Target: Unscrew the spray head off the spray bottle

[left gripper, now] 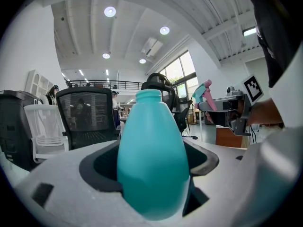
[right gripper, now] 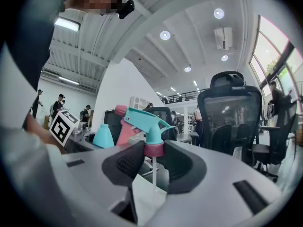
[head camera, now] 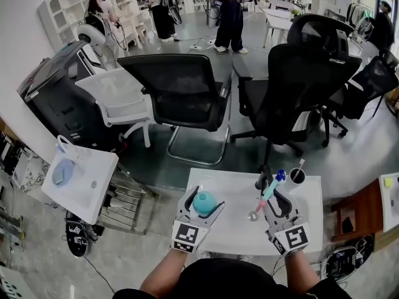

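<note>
The head view looks down on the white bench [head camera: 246, 232] at 6 o'clock. The left claw [head camera: 202, 204] and the right claw [head camera: 276, 199] are both above it. Only this view shows both claws whole. It also shows a cup [head camera: 297, 175] on the bench, at 1 o'clock from the right claw.

Only the left gripper view shows the bottle's open neck with no cap on it. Only the right gripper view shows the thin white tube [right gripper: 152, 167] hanging under the spray head.

The spray bottle [head camera: 204, 202] is squeezed tight in the left claw. It stands up straight and its neck points to 12 o'clock. It is smooth and teal, fat in the middle and thin at the top.

The spray head [head camera: 269, 190] is off the bottle, at 3 o'clock from it and apart. The right claw grips its pink collar [right gripper: 154, 149]. The tube points to 6 o'clock. The pink tip points to 10 o'clock. The head is teal with a pink trigger.
</note>
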